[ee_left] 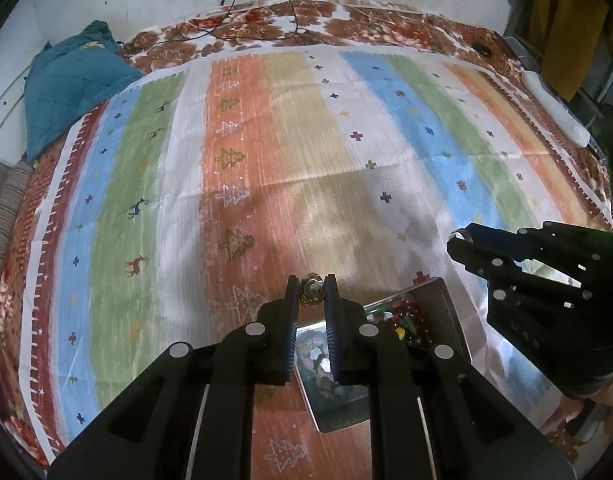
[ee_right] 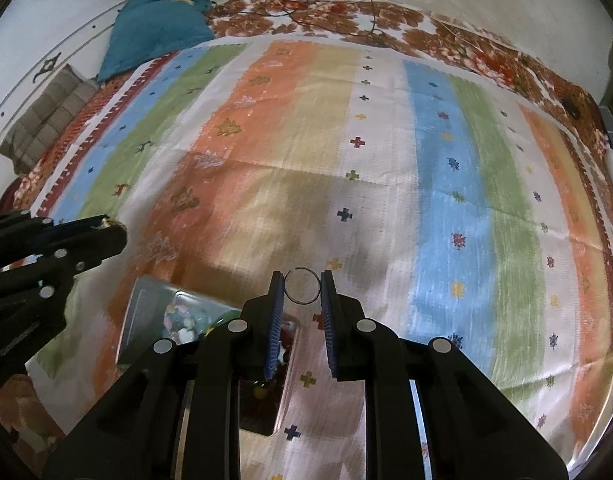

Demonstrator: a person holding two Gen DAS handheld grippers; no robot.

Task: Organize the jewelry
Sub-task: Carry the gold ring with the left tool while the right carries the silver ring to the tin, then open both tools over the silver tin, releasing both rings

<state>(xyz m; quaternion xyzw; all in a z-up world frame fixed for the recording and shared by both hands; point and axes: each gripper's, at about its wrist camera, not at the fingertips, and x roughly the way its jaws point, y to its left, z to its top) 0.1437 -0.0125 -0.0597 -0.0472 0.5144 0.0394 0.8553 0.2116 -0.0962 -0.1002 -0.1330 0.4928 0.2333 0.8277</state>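
My left gripper [ee_left: 311, 286] is shut on a small gold jewelry piece [ee_left: 311, 289], held above the near end of a metal box [ee_left: 442, 308] full of beads and mixed jewelry [ee_left: 406, 320]. My right gripper [ee_right: 302, 286] is shut on a thin wire ring [ee_right: 302, 285] and holds it above the striped cloth, right of the box [ee_right: 146, 300]. The right gripper shows in the left wrist view [ee_left: 462, 242] at the right, and the left gripper shows in the right wrist view [ee_right: 110, 226] at the left.
A striped patterned cloth [ee_left: 266, 140] covers a bed with a floral sheet [ee_left: 306, 20]. A teal pillow [ee_left: 70, 84] and striped cushions [ee_left: 6, 208] lie at the far left. Cables [ee_left: 266, 8] hang at the back wall. A white object [ee_left: 554, 108] lies at the right edge.
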